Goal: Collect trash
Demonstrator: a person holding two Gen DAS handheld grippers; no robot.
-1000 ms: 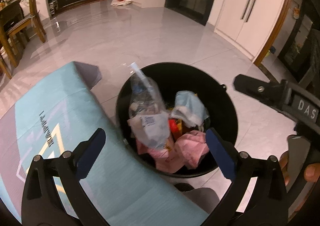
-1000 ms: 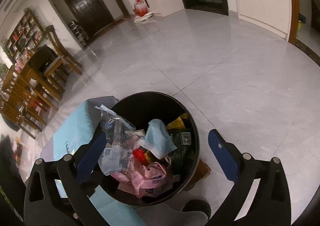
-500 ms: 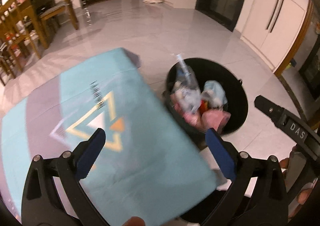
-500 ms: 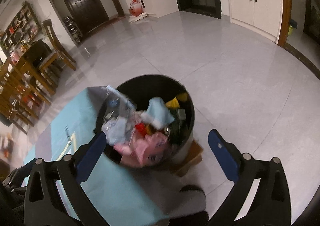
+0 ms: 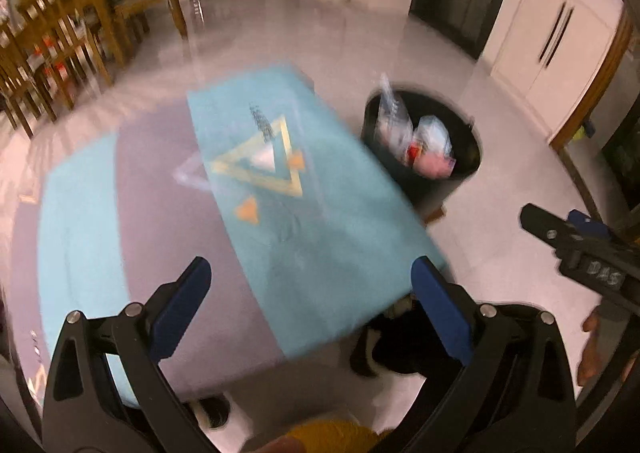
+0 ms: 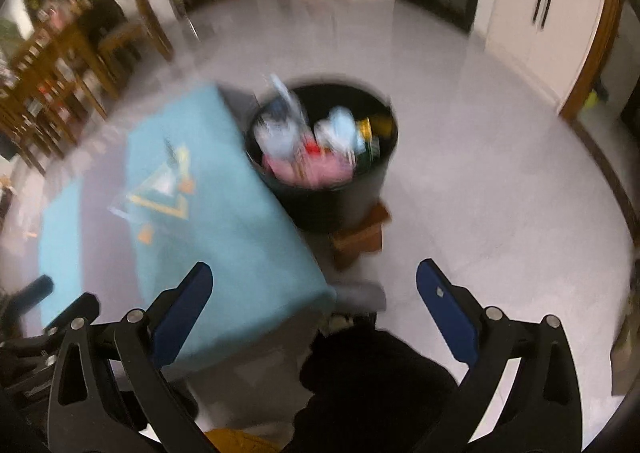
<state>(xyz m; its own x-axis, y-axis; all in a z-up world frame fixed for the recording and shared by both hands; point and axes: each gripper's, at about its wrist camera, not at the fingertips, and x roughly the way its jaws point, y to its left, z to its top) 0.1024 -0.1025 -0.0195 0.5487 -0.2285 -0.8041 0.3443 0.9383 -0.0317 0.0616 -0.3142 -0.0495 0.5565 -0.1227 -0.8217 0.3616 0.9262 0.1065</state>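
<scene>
A black round bin stands on the floor beside the table, filled with trash: clear plastic, a pale blue mask, pink bags. My left gripper is open and empty, well back from the bin and above the teal and grey tablecloth. My right gripper is open and empty too, high above the table's corner and the floor. In the left wrist view the right gripper's black body shows at the right edge. Both views are blurred.
The cloth-covered table lies left of the bin. A small wooden stool sits under or beside the bin. Wooden chairs stand far left. White cabinets line the right wall. A person's dark shoes are below.
Both grippers have pulled back and up from the bin, which now looks smaller and farther. More of the tablecloth has come into view. The jaws stayed open throughout.
</scene>
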